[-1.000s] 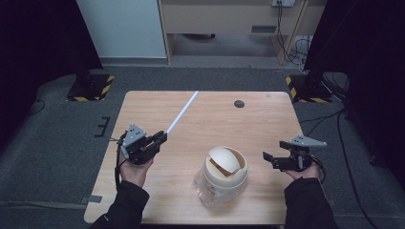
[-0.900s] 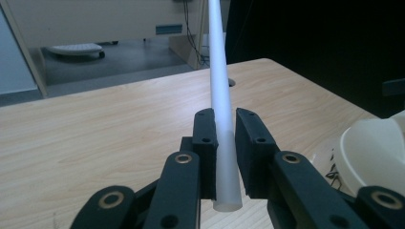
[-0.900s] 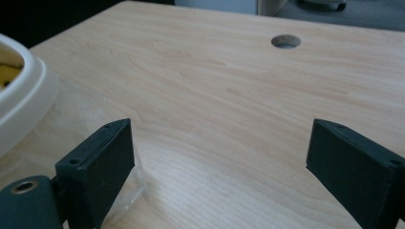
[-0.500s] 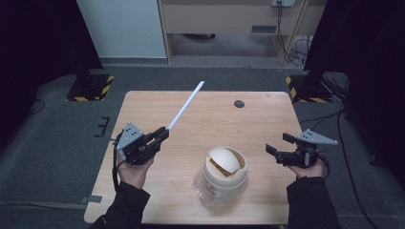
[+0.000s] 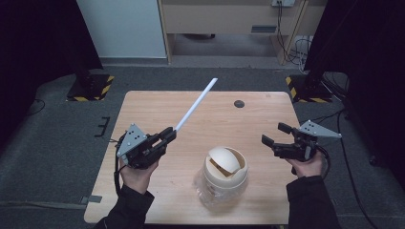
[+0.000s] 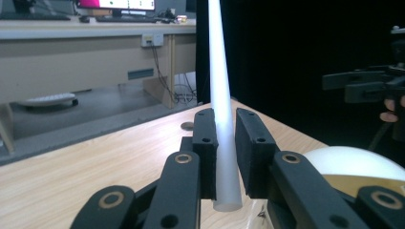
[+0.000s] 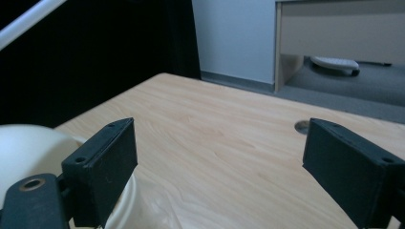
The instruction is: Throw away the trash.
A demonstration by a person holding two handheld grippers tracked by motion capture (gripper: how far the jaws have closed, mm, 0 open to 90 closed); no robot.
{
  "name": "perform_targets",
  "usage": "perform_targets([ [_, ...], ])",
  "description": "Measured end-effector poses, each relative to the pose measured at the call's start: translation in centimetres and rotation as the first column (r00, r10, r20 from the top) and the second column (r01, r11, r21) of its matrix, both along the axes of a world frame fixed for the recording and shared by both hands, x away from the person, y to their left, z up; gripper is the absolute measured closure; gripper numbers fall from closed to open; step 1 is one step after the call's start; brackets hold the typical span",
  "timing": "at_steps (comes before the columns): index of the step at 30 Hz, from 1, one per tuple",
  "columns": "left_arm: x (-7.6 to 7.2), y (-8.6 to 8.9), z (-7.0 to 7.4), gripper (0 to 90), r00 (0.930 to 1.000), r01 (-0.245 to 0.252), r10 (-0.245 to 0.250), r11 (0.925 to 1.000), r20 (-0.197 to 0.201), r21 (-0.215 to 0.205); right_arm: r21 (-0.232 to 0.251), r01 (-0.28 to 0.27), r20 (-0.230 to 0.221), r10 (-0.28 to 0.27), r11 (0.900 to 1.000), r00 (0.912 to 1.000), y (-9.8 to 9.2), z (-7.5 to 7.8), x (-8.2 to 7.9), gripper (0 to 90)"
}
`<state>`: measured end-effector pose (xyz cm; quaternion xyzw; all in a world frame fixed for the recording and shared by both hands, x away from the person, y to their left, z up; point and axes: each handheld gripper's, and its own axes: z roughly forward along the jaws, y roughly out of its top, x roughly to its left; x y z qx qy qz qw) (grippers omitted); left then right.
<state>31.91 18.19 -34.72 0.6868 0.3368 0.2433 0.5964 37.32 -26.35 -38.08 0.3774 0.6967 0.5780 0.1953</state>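
Black pads of the left tool [image 5: 167,134] are clenching a white rod [image 5: 197,103], which is slanting up over the pale wooden worktop [image 5: 258,119]. Right tool [image 5: 276,138] is hovering released, beside the cream-lidded jar [image 5: 224,174]. Grey floor [image 5: 57,143] is surrounding everything; both forearms are reaching forward.

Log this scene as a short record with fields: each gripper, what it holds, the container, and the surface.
left gripper: shut on the white tube, lifted off the table, tube slanting up and away
right gripper: open, nothing between the jaws
jar: clear, cream domed lid with slot, upright between the hands
surface: wooden table
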Motion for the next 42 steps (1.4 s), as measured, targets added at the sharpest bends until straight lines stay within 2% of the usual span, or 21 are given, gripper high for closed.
perform_targets([
  [8, -1.1, -0.9, 1.0, 78.3, 0.9983, 0.042, -0.042, 0.9991, 0.041, -0.011, 0.032, -0.038, 0.057, 0.037, 0.999, 0.9977, 1.4, 2.2, -0.4, 12.8],
  [15, -1.7, -1.8, 1.4, 78.3, 0.9955, 0.072, -0.072, 0.9974, 0.062, -0.006, 0.060, -0.075, 0.083, 0.070, 0.995, 0.9941, 2.6, 3.6, -0.5, 13.3],
  [24, -2.0, -3.1, 1.5, 78.3, 0.9915, 0.109, -0.109, 0.9940, 0.071, 0.005, 0.071, -0.122, 0.112, 0.114, 0.990, 0.9871, 4.5, 5.5, -0.4, 16.4],
  [33, -2.4, -4.8, 1.6, 78.3, 0.9841, 0.152, -0.153, 0.9882, 0.091, 0.012, 0.092, -0.162, 0.145, 0.148, 0.983, 0.9783, 6.4, 7.3, -0.3, 20.1],
  [42, -2.6, -6.2, 1.5, 78.3, 0.9782, 0.181, -0.183, 0.9831, 0.098, 0.027, 0.110, -0.196, 0.168, 0.176, 0.974, 0.9699, 7.3, 8.2, -0.3, 25.7],
])
